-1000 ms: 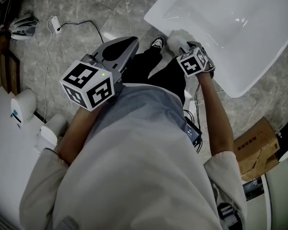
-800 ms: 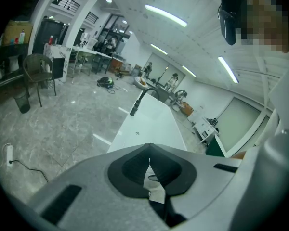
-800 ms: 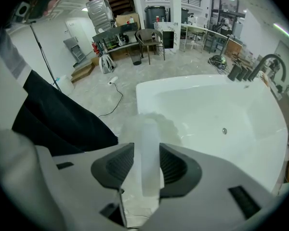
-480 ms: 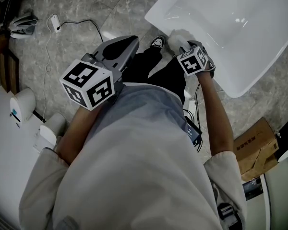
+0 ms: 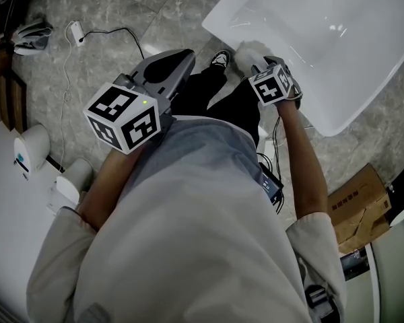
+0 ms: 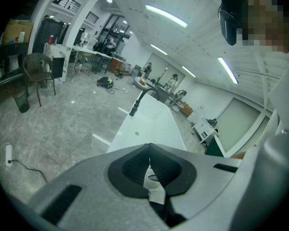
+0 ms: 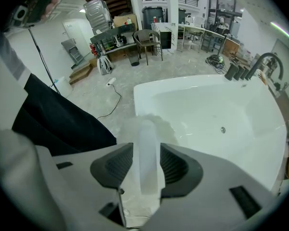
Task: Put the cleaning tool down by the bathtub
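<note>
The cleaning tool stands between the jaws of the right gripper. Its handle is a pale, translucent, round-ended bar. Its head, just ahead of the jaw tips, is a soft white blur against the white bathtub, so its shape is hard to make out. Whether it rests on the tub's corner rim or beside it I cannot tell. The handle's near end is cut off behind the gripper's grey body. From the head view the marker cube covers most of the tool, leaving only a fuzzy white lump at the rim.

The right jaws have just been opening and stand wide. Their dark ribbed pads have a thin gap to the handle on either side.

The left gripper is held off to the left, well apart from the tool, its ribbed pads meeting at the tips with nothing between them.

The tub is glossy, smooth and rectangular, with a dark curved faucet at its far end. Beyond the right gripper's left side lies grey veined stone floor, crossed by a thin black cable.
</note>
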### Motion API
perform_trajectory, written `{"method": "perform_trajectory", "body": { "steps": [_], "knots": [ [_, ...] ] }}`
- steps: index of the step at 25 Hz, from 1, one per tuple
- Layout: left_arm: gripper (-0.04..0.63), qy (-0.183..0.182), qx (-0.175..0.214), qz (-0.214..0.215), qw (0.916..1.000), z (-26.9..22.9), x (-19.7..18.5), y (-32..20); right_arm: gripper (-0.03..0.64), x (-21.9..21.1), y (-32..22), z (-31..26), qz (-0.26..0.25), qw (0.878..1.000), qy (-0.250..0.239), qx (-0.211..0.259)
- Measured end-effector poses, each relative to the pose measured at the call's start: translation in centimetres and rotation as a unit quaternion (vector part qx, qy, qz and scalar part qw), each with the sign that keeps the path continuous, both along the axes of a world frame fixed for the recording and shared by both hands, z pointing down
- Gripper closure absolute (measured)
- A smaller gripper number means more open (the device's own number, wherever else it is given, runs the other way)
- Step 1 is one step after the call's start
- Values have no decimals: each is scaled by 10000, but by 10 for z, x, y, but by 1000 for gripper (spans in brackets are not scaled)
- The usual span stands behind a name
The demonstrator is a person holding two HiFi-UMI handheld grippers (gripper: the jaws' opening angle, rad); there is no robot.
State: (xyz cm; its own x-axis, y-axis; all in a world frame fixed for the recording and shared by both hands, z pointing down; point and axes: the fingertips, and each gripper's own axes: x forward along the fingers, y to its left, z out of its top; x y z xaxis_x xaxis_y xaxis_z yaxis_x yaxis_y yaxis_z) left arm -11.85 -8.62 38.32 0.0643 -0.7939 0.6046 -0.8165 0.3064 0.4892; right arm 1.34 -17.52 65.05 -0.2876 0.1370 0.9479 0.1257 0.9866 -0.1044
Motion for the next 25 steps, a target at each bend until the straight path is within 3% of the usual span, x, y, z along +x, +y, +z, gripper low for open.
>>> {"method": "perform_trajectory", "body": {
  "steps": [25],
  "knots": [
    [591,26,167,56,9998,-9,0,-5,453,-5,2,-25,10,9998,-141,116]
  ]
}}
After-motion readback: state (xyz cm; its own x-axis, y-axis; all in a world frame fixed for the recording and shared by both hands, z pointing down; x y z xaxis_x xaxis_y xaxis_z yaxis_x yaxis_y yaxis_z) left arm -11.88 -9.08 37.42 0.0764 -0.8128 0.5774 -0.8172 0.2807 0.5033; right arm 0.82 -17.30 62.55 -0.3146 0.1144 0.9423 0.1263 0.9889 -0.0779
